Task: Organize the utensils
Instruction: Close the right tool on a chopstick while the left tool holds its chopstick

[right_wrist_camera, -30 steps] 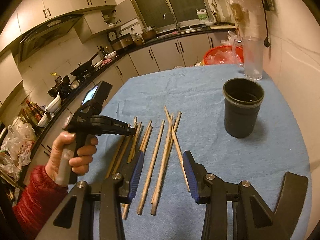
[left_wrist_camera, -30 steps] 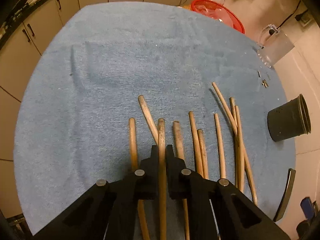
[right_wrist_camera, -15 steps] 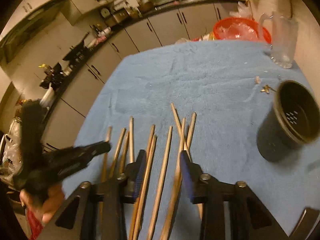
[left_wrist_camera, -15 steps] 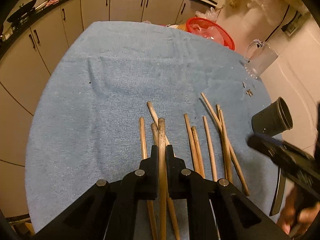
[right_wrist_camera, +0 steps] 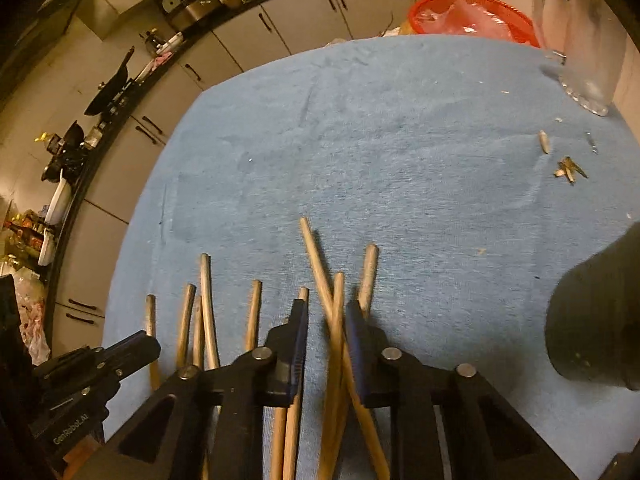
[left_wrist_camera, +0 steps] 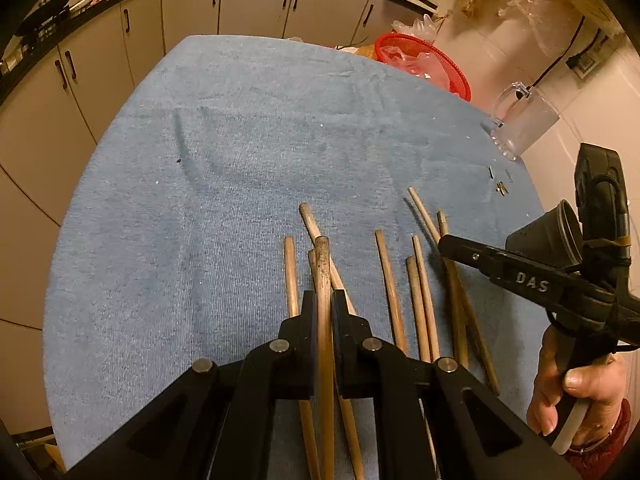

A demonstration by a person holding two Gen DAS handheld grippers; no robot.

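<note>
Between left tongs point(left_wrist_camera: 324, 304), speckled brown chopstick point(left_wrist_camera: 323, 276)

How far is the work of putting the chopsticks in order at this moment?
Early stage. Nothing can be seen inside the black cup. In hand: the left gripper is shut on one chopstick; the right gripper is open around crossed chopsticks. Left: about nine chopsticks remain on the blue towel.
</note>
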